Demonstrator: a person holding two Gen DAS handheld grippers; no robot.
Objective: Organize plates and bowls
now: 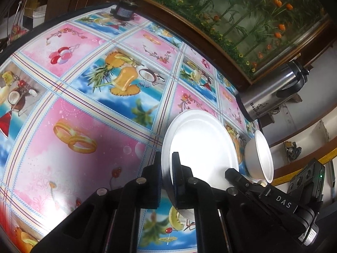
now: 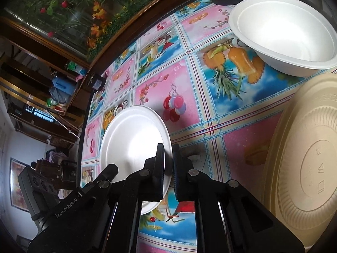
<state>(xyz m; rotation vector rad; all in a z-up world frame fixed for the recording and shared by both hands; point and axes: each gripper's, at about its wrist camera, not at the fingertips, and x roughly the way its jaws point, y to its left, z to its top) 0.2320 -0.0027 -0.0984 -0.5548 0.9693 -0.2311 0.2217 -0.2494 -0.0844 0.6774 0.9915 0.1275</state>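
You have the white plate [image 1: 202,147] pinched from 2 sides: your left gripper [image 1: 166,181] clamps its left rim, your right gripper [image 2: 168,168] its right rim, likely to lift it level off the patterned tablecloth [image 1: 84,109]. Farther right wait the white bowl [image 2: 282,33] and the beige plate [image 2: 305,158].

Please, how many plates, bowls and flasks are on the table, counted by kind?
White plate: 1
Cream plate: 1
White bowl: 1
Steel flask: 1
Total: 4
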